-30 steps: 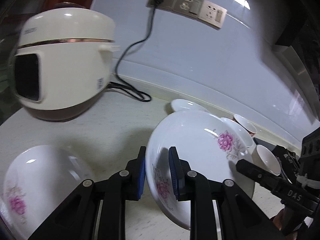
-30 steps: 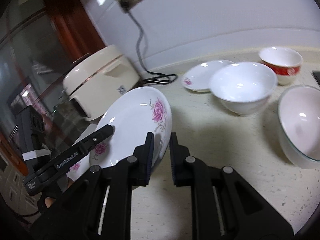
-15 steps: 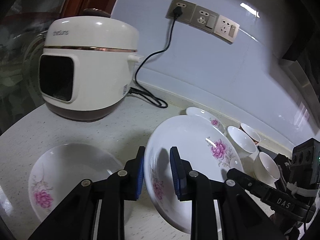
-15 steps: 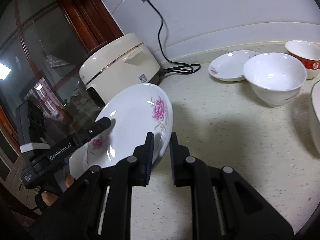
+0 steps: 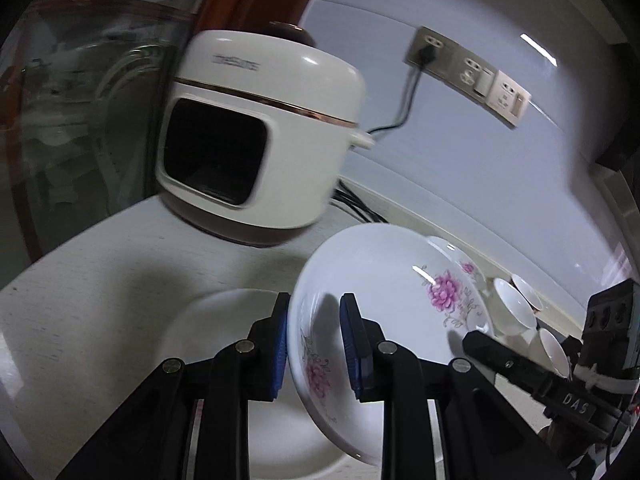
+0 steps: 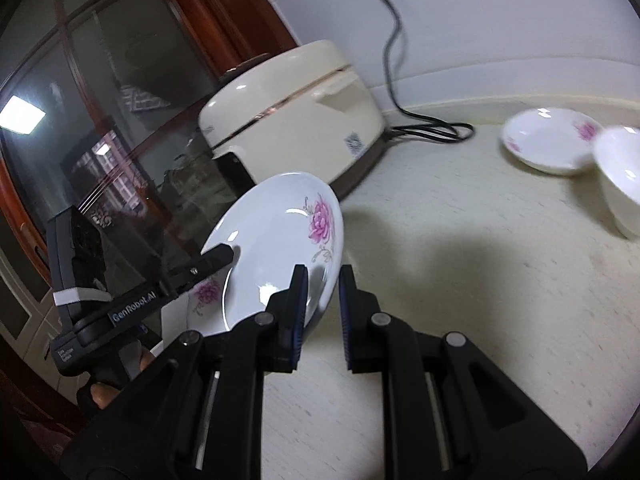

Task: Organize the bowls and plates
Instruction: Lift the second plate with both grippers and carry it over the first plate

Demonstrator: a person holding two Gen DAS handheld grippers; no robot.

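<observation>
A white plate with pink flowers (image 5: pixel 392 304) is held tilted above the counter by both grippers. My left gripper (image 5: pixel 314 344) is shut on its near rim. My right gripper (image 6: pixel 322 304) is shut on the opposite rim of the same plate (image 6: pixel 280 236). A second flowered plate (image 5: pixel 224 344) lies flat on the counter right below and left of the held one; in the right wrist view only its edge (image 6: pixel 204 296) shows under the held plate. A smaller flowered plate (image 6: pixel 548 144) and a white bowl (image 6: pixel 620 176) sit farther right.
A cream rice cooker (image 5: pixel 260 136) stands at the back left with its cord plugged into wall sockets (image 5: pixel 472 68). Small white bowls (image 5: pixel 516 308) sit at the right by the wall. A glass cabinet door (image 6: pixel 100 128) stands left of the counter.
Both grippers carried the held plate leftward, over the flat plate near the rice cooker. The bowls at the right have slid toward the frame edge.
</observation>
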